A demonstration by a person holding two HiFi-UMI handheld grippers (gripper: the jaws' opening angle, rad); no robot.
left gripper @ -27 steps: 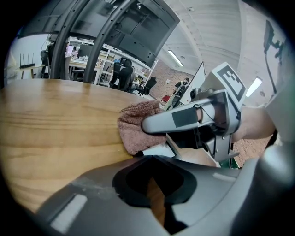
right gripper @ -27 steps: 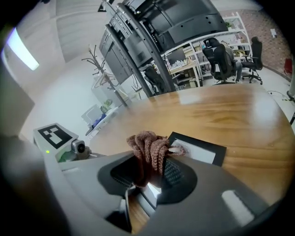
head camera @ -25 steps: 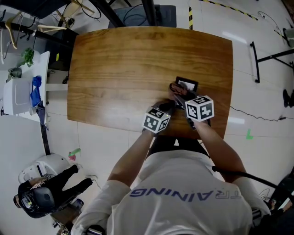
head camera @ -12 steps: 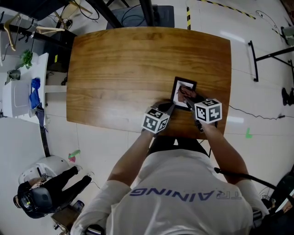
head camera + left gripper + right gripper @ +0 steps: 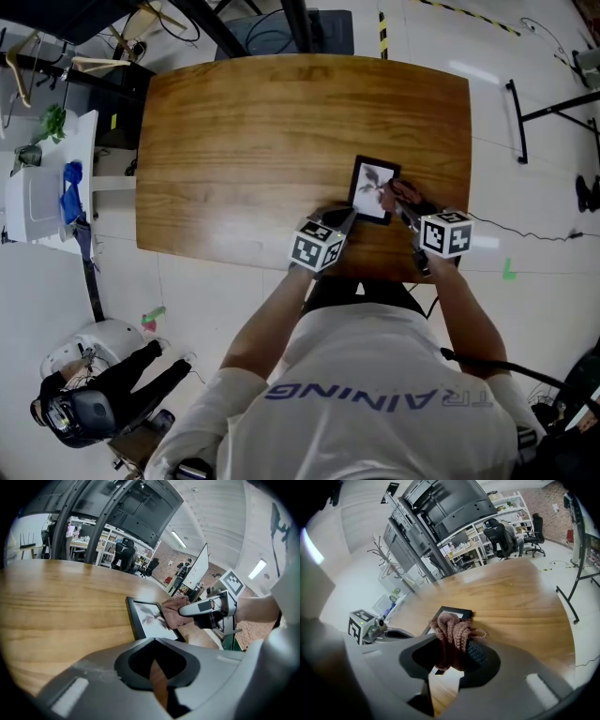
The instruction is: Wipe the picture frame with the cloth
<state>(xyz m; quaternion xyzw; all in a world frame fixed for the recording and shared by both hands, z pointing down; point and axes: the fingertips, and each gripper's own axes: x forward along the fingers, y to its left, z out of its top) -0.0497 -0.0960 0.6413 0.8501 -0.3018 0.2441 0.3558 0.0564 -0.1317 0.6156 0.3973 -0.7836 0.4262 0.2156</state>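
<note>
A black picture frame [image 5: 373,189] lies flat on the wooden table [image 5: 262,131], near its front right part, with a grey flower print showing. My right gripper [image 5: 412,208] is shut on a bunched pinkish-brown cloth [image 5: 403,195]. The cloth rests at the frame's right edge. In the right gripper view the cloth [image 5: 452,627] fills the jaws, with the frame [image 5: 457,612] just beyond. My left gripper [image 5: 345,219] sits at the frame's near left corner. Its jaws stand nearly together, and only a thin strip of wood shows between them. The left gripper view shows the frame [image 5: 149,620], the cloth [image 5: 174,611] and the right gripper [image 5: 206,613].
The table's front edge [image 5: 281,267] lies just behind both grippers. A white cart [image 5: 42,183] with a blue item stands off the table's left end. A black stand [image 5: 553,117] and a cable are on the floor to the right. A person [image 5: 94,394] is at lower left.
My right gripper has dragged the cloth rightward and toward me across the frame, uncovering the picture. The left gripper has stayed in place.
</note>
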